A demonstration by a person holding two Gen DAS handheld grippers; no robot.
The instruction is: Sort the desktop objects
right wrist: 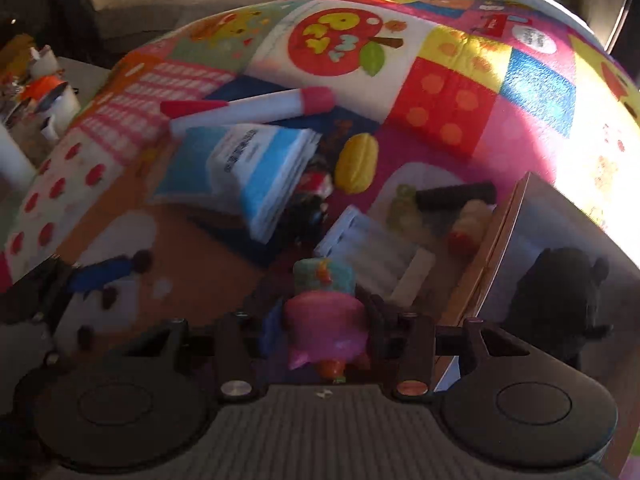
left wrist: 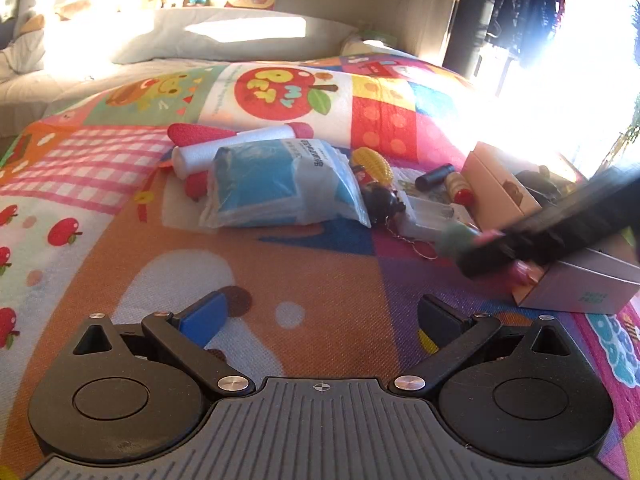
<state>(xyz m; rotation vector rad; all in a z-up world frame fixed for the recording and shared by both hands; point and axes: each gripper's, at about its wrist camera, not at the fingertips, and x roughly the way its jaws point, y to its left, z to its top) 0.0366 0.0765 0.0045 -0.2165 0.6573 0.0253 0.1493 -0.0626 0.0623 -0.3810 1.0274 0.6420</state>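
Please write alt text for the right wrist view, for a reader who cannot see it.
The right tongs are shut on a pink and teal soft toy above a colourful patchwork play mat. Beyond lie a blue plastic-wrapped packet, a yellow toy corn cob and an open cardboard box.

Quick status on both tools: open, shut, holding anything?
Left tool: open, holding nothing, above the mat.
Right tool: closed on a pink and teal toy.

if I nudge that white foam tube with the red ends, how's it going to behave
The foam tube looks like light foam, so a small push should shift it easily. Being round, it may roll, though the blue plastic packet lying against it would probably block it on that side. A firm grip would likely dent it.
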